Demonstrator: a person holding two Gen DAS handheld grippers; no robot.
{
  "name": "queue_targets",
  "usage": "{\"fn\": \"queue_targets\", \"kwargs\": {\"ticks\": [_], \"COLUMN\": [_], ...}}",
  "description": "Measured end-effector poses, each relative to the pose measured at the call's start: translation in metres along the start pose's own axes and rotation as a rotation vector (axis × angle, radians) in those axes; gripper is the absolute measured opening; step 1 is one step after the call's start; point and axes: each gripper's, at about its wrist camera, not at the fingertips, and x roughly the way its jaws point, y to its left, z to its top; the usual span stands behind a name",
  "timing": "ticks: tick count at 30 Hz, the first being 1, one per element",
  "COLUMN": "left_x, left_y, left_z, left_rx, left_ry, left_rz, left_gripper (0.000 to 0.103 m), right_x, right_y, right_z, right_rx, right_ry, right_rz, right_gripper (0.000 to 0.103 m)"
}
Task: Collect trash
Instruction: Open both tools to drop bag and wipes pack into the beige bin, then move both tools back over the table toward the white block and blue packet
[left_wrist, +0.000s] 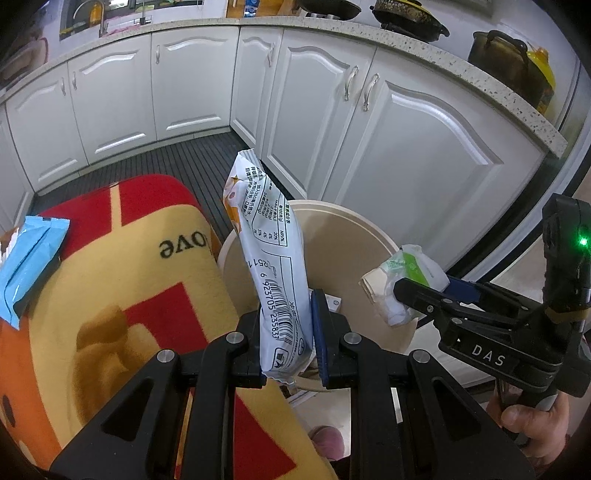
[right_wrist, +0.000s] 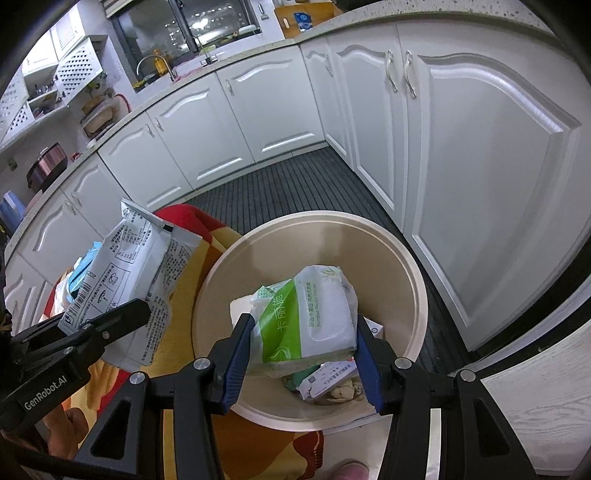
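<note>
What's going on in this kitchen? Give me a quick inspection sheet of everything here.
Surface: red and yellow blanket beside the dark slatted floor.
Job's things: beige trash bin with litter inside; white snack wrapper; green tissue pack.
Clutter: blue packet on the blanket.
Grippers: left gripper shut on the wrapper; right gripper shut on the tissue pack, over the bin.
Cables: nothing seen.
Surroundings: white cabinets, pots on the counter.

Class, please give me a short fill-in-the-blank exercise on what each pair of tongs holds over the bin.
1. The left tongs grip a white printed ____ wrapper.
2. The right tongs hold a ____-and-white tissue pack.
3. Both hover at a round beige ____.

Missing words: plastic; green; bin
</note>
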Motion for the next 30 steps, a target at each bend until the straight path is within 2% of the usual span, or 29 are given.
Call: {"fn": "queue_targets", "kwargs": {"ticks": [10, 12, 14, 16, 18, 30], "left_x": [0.009, 0.010, 0.012, 0.012, 0.012, 0.006], "left_y": [0.000, 0.000, -0.001, -0.002, -0.001, 0.003], "left_z": [-0.001, -0.001, -0.002, -0.003, -0.004, -0.006], "left_rx": [-0.013, -0.014, -0.008, -0.005, -0.012, -0.025], "left_ry": [0.007, 0.011, 0.014, 0.013, 0.011, 0.010], "left_rz": [-0.018, -0.029, -0.025, -0.026, -0.033, -0.001], "left_gripper": [0.018, 0.020, 0.024, 0.036, 0.042, 0.042], "right_x": [0.012, 0.014, 0.016, 0.017, 0.018, 0.015], "right_y": [-0.005, -0.006, -0.008, -0.011, -0.012, -0.008], "right_z": [0.003, 0.003, 0.004, 0.004, 0.004, -0.002], "right_rx": [0.025, 0.034, 0.045, 0.053, 0.059, 0.054], "right_ry": [0.019, 0.022, 0.022, 0.027, 0.032, 0.045], "right_rz": [-0.009, -0.015, -0.022, -0.028, -0.026, -0.019], "right_gripper": [0.051, 0.058, 0.061, 0.065, 0.065, 0.065]}}
